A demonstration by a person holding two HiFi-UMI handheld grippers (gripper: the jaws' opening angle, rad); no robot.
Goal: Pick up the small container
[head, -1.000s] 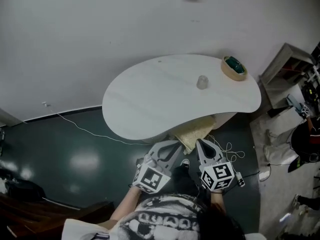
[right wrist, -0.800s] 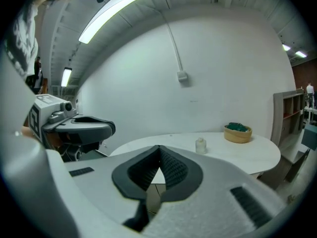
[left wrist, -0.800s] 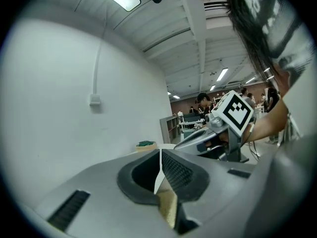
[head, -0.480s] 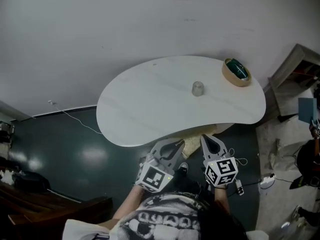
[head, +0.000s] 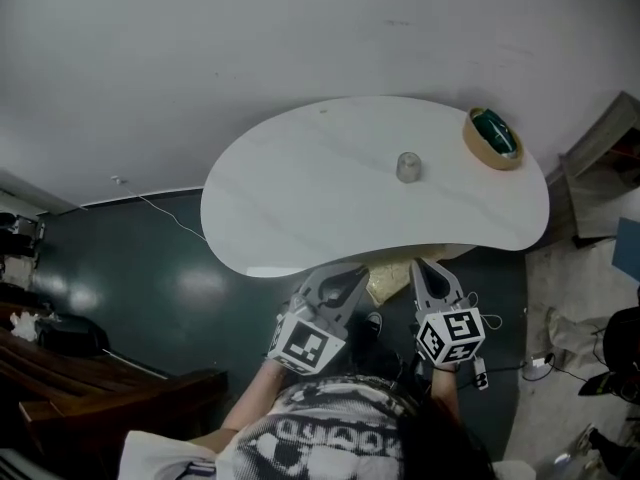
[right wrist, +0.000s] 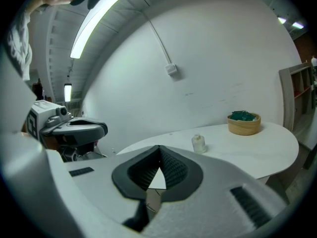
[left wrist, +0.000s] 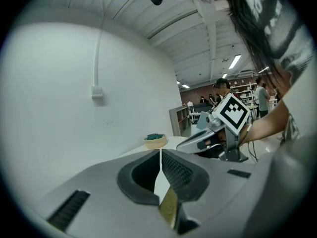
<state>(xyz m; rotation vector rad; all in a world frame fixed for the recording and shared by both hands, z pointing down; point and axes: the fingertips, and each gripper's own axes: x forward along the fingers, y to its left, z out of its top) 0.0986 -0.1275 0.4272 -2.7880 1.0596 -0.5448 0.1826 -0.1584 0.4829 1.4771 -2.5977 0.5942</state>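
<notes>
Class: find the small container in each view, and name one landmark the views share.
Head view: small container, middle of the table.
Left gripper view: not in it.
Right gripper view: small container, just right of centre.
Shared landmark: the wooden bowl at the table's end.

Lab or workshop hall: white kidney-shaped table [head: 300, 198] on dark green glossy floor [head: 120, 288], grey open shelving unit [left wrist: 179, 120] beyond table, long fluorescent ceiling light [right wrist: 94, 21] above table.
</notes>
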